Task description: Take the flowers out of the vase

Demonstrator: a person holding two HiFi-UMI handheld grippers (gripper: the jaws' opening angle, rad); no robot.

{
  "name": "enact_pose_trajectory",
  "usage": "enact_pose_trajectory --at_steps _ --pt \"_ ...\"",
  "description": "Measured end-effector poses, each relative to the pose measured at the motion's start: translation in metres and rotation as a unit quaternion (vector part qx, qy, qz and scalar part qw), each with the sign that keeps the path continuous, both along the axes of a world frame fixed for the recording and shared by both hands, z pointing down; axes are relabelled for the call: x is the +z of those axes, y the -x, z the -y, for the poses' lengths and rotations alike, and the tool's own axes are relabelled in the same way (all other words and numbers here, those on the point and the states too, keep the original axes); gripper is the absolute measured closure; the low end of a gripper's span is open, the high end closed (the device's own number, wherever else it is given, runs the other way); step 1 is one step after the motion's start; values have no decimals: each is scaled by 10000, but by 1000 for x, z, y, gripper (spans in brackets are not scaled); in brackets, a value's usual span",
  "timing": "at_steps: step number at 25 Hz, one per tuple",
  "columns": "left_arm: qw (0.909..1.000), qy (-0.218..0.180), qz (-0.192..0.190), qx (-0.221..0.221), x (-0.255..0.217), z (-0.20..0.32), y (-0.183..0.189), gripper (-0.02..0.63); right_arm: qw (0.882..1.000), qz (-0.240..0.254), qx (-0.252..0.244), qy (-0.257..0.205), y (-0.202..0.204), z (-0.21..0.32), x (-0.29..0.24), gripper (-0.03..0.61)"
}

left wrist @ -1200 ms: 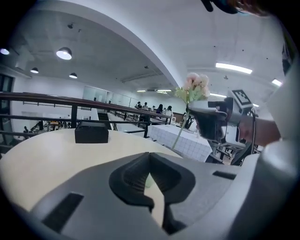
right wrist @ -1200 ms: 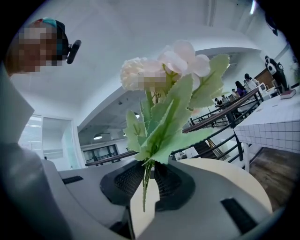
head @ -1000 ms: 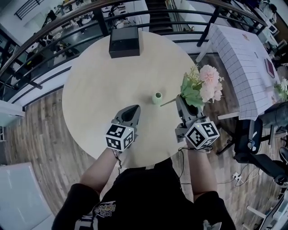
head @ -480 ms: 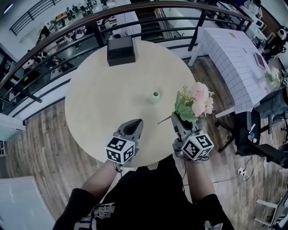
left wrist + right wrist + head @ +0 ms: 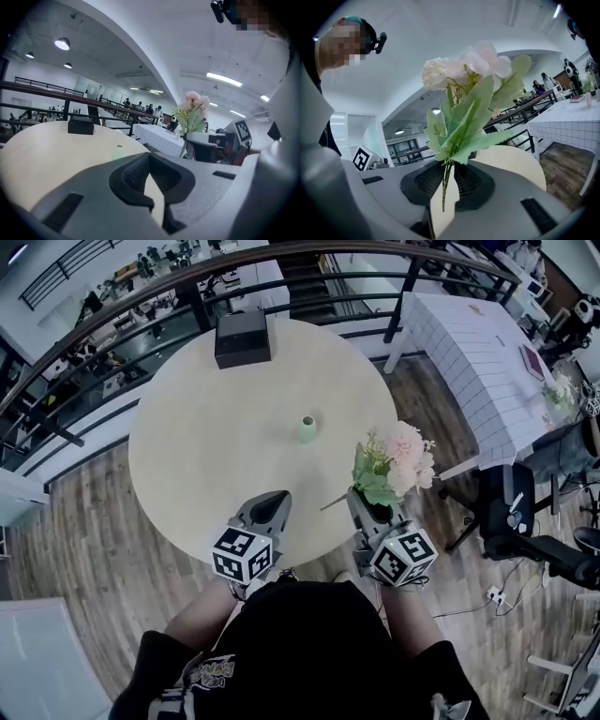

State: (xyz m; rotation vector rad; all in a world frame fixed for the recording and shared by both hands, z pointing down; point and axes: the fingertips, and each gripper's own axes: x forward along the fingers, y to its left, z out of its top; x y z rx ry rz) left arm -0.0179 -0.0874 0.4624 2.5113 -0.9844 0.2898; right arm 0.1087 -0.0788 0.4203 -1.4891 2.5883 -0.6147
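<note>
Fingers [image 5: 426, 183] of the right gripper [image 5: 362, 504] pinch the flowers [image 5: 392, 465] by the stems; the left gripper [image 5: 275, 498] is closed, empty. One round pale table [image 5: 197, 437], wood floor [image 5: 75, 521], railing [image 5: 403, 310] behind. One vase [image 5: 307, 429], one black box [image 5: 243, 337], one bunch, two grippers. Since a second ago the bunch has pulled well away from the vase toward the near edge.

The flowers [image 5: 394, 463], pale pink blooms with green leaves, are out of the vase [image 5: 307, 429]. Their thin stem is clamped in the right gripper [image 5: 361, 501], above the near right edge of the table [image 5: 206, 456]. The small pale green vase stands upright near the table's middle, well apart.
</note>
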Motion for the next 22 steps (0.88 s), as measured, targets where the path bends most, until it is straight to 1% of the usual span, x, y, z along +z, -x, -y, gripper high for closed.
enact_pose_trajectory --at_steps 5,10,14,17,22 --pt "9996 -7 15 -277 0 -29 -26 607 9989 -170 -432 53 -16 -31 3 500" --pt "9988 60 69 -473 7 -62 -61 607 9965 -159 -812 138 -38 -63 15 500" --pt "9976 83 88 -678 5 -88 -78 607 9939 -155 -1080 151 -48 -84 17 502" --pt "9969 138 66 -775 9 -105 -92 607 9923 -166 -1216 181 -59 -98 22 505" --pt "9966 192 46 -804 18 -131 -118 607 9915 -158 -1272 214 -83 -115 31 505"
